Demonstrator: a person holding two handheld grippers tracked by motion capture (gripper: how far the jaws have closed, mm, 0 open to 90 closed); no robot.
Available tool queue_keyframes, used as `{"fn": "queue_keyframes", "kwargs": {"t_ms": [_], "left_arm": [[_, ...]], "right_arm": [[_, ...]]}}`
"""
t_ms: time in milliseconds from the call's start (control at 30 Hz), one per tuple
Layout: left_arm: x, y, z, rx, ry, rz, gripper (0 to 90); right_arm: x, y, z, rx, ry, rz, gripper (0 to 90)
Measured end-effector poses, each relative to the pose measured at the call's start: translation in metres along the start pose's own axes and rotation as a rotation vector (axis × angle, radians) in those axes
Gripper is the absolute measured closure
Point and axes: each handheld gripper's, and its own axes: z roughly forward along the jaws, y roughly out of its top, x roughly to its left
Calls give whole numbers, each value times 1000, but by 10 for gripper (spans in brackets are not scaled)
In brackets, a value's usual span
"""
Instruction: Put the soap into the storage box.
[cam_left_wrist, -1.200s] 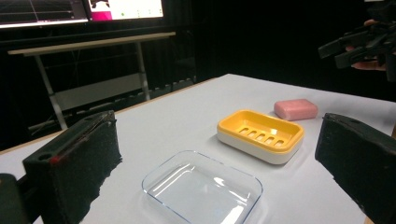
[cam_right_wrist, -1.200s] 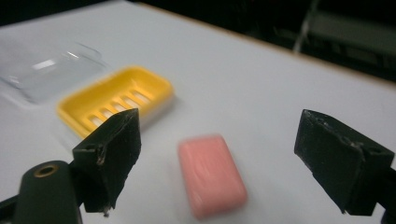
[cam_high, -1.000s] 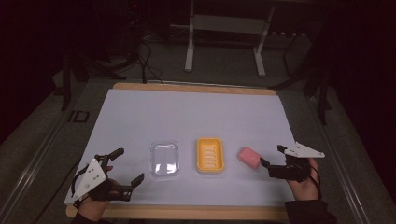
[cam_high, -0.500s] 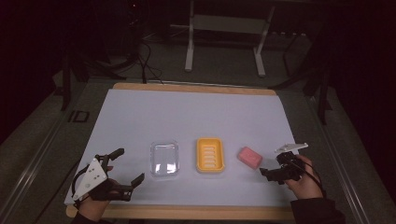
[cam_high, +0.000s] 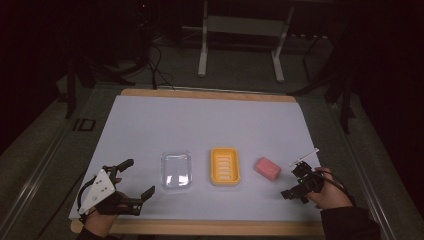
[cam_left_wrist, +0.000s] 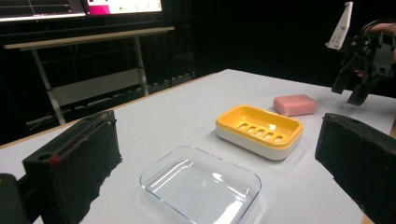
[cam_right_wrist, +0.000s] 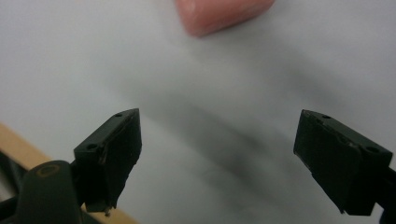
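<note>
Three things lie in a row on the white table: a clear shallow dish (cam_high: 176, 169), a yellow slotted soap dish (cam_high: 225, 166) and a pink soap bar (cam_high: 267, 168). My left gripper (cam_high: 138, 177) rests open near the front left corner, facing the clear dish (cam_left_wrist: 201, 184), with the yellow dish (cam_left_wrist: 259, 130) and the soap (cam_left_wrist: 295, 104) beyond. My right gripper (cam_high: 292, 182) hovers just right of the soap and is tipped down at bare table. It is open, and its jaws have just been closing a little with nothing between them. The soap (cam_right_wrist: 224, 11) lies beyond its jaws.
The table's wooden front edge (cam_high: 200, 227) runs just below both hands and appears in the right gripper view (cam_right_wrist: 18, 144). A metal stand (cam_high: 240, 45) and cables (cam_high: 150, 60) sit on the floor past the far edge. Bare white surface stretches behind the three things.
The right hand has rolled and tipped its gripper downward, drifting slightly toward the front edge; its grey plate now stands on edge. The left gripper and the three things have not moved.
</note>
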Motion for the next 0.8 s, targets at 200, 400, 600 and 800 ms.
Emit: {"fn": "queue_keyframes", "kwargs": {"t_ms": [200, 400, 600, 800], "left_arm": [[0, 0, 0, 0, -3, -1, 2], [-1, 0, 1, 3, -4, 1, 2], [0, 0, 0, 2, -5, 0, 2], [0, 0, 0, 3, -7, 0, 2]], "right_arm": [[0, 5, 1, 93, 31, -27, 164], [-3, 7, 0, 152, 60, -57, 152], [-4, 8, 0, 234, 62, -212, 125], [-8, 10, 2, 267, 39, -259, 116]]}}
